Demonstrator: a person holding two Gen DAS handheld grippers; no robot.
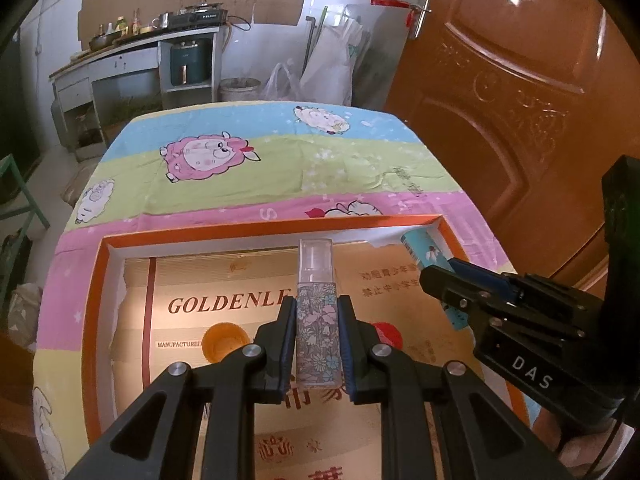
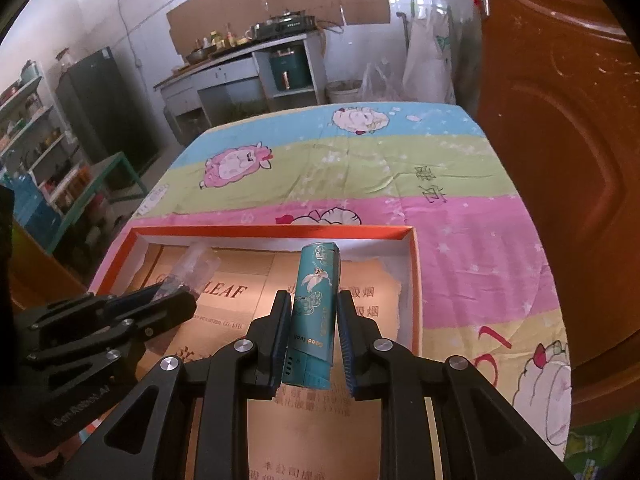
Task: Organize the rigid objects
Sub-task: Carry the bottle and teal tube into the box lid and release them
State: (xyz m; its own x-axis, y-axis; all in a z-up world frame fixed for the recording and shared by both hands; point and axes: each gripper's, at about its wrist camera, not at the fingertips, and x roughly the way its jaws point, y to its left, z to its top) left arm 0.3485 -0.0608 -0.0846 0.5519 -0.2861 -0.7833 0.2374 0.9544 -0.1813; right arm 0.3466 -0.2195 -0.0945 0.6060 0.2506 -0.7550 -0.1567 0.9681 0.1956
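Looks about halfway: left gripper [image 1: 318, 340] fingers pinch the floral bottle [image 1: 316, 316], right gripper [image 2: 310, 340] pinches the teal tube [image 2: 314, 308], both mid-frame over the orange box [image 1: 102, 300], nothing dropped in yet.

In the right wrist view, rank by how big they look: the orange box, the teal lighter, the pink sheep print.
1. orange box
2. teal lighter and pink sheep print: look about alike, and the lighter sits much nearer the camera, so no ranking.
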